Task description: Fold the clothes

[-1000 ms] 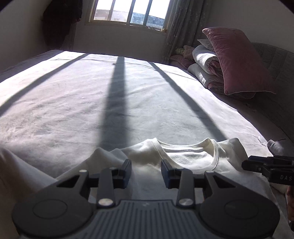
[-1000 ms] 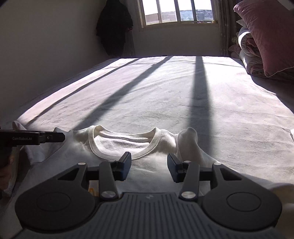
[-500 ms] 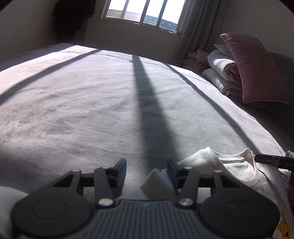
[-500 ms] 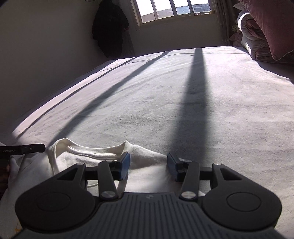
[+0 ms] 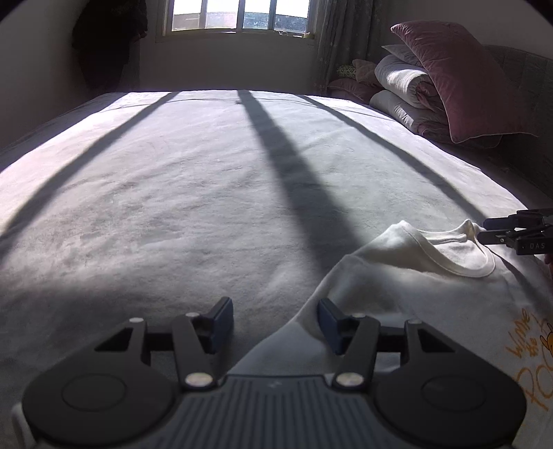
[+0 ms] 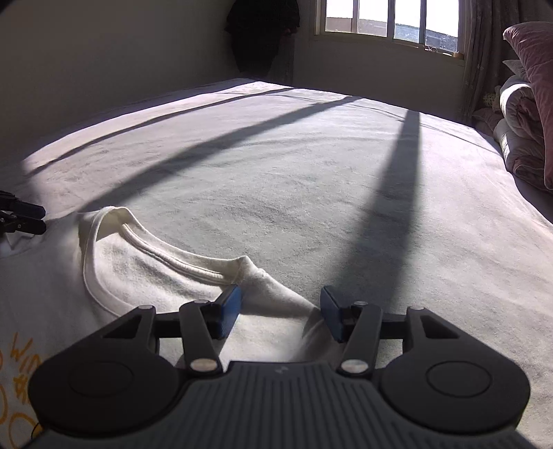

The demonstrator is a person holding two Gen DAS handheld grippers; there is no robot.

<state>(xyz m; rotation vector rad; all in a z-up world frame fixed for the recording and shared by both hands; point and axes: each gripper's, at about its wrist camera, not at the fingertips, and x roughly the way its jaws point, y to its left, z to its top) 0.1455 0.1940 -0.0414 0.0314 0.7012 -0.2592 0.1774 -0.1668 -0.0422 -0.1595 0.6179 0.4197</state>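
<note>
A cream-white T-shirt (image 5: 408, 276) with orange print lies flat at the near edge of the bed, collar (image 6: 138, 248) toward the window. My left gripper (image 5: 275, 321) is low over its left shoulder edge. The jaws are opening, with cloth by the right finger only and neither pad pressing on it. My right gripper (image 6: 280, 309) is over the other shoulder. Its jaws are also opening, with a low ridge of cloth lying loose between them. Each gripper shows in the other's view: the right gripper (image 5: 511, 231) beside the collar, the left gripper (image 6: 20, 217) at the frame's edge.
The grey bedspread (image 5: 207, 193) stretches to the window, striped with shadows. A pink pillow (image 5: 463, 79) leans on folded duvets (image 5: 404, 89) against the headboard at the right. A dark garment (image 6: 262, 31) hangs on the far wall.
Both grippers slid outward from the collar to the shirt's shoulders and dropped lower. Both pairs of jaws spread wider. The raised folds of cloth near the jaws have settled onto the bed.
</note>
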